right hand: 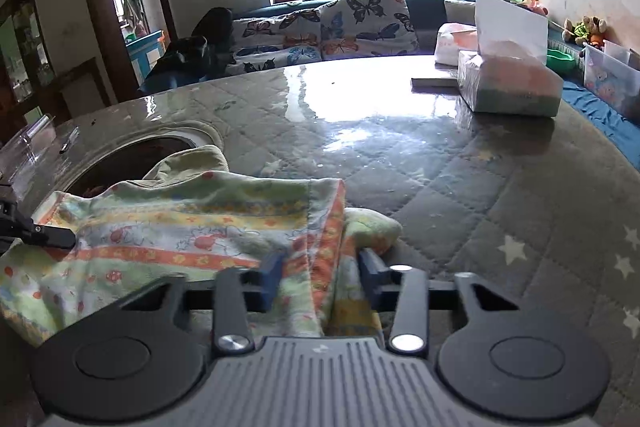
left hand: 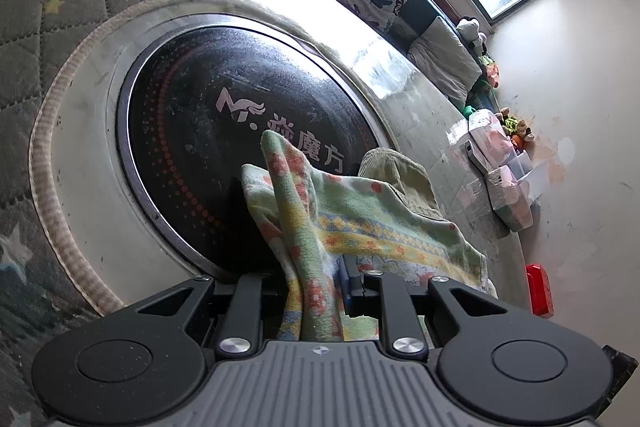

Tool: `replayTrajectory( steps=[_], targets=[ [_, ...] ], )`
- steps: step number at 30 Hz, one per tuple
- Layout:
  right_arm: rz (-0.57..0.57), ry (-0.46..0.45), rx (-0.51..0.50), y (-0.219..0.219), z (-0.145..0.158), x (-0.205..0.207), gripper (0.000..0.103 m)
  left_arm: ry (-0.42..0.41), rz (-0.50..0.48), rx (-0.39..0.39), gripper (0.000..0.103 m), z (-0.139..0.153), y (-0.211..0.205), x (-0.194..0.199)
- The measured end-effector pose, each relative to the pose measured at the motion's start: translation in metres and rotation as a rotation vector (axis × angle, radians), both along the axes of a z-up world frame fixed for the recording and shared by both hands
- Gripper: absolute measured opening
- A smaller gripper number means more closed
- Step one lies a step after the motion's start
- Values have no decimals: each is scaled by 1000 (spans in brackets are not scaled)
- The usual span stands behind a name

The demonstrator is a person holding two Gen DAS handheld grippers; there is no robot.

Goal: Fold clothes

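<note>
Left wrist: both grippers' fingers point(left hand: 352, 291) pinch bunched towel point(left hand: 360, 223) edges.

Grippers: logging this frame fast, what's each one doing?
Left gripper: shut on the towel.
Right gripper: shut on the same towel's other end.

Quilted star-print table point(right hand: 460, 187) w/ clear cover: towel point(right hand: 192, 223), tissue box point(right hand: 508, 83), inset black hotplate point(left hand: 224, 131).

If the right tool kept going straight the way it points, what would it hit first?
The right tool is shut on the towel, so cloth comes first; beyond that, probably bare table, with the tissue box off right.
</note>
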State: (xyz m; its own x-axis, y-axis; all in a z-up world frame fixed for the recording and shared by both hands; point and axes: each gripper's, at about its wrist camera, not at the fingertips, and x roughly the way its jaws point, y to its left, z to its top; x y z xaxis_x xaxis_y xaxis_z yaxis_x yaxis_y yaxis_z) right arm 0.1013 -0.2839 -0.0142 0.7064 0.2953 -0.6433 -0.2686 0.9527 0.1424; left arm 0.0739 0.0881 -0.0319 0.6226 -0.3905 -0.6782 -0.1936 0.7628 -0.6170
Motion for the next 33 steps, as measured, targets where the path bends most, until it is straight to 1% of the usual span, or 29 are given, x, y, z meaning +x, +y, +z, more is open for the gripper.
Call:
replayTrajectory(
  steps=[1,2,4,5,9,12,18,22,25,26,28,29,31,33],
  targets=[
    [-2,1,7,0,1,-2,19,-3,-1,5,20,1,-1,0],
    [-4,4,17,-1,1,-1,15,-8,-5,11,20,2,-2,0],
    [-9,3,40,-4,4,-2,12,-24,-16,24,16,7,-5,0],
    [-11,-2,51,-5,6,-3,11,-32,-22,31,16,10,-6,0],
    [-20,-52,74,-13,23,-7,10,-75,-51,52,11,26,-14,5],
    [-28,-94,77,-20,38,-10,9,-110,-86,68,10,39,-27,14],
    [-95,-164,42,-50,63,-5,9,-151,-159,86,9,56,-71,42],
    [-145,-186,12,-75,72,5,9,-172,-212,91,9,64,-104,62],
    [-192,-203,-2,-96,76,11,8,-186,-251,92,9,69,-129,78],
    [-208,-208,-6,-103,78,13,3,-191,-264,97,9,70,-137,83],
    [-232,-216,-16,-115,79,16,3,-200,-289,112,9,69,-153,91],
    [-250,-203,-12,-122,77,17,3,-205,-301,120,9,69,-160,95],
    [-286,-178,-4,-136,71,20,3,-184,-330,154,10,61,-174,101],
    [-305,-144,-8,-147,58,20,4,-159,-339,209,10,51,-181,105]
  ],
)
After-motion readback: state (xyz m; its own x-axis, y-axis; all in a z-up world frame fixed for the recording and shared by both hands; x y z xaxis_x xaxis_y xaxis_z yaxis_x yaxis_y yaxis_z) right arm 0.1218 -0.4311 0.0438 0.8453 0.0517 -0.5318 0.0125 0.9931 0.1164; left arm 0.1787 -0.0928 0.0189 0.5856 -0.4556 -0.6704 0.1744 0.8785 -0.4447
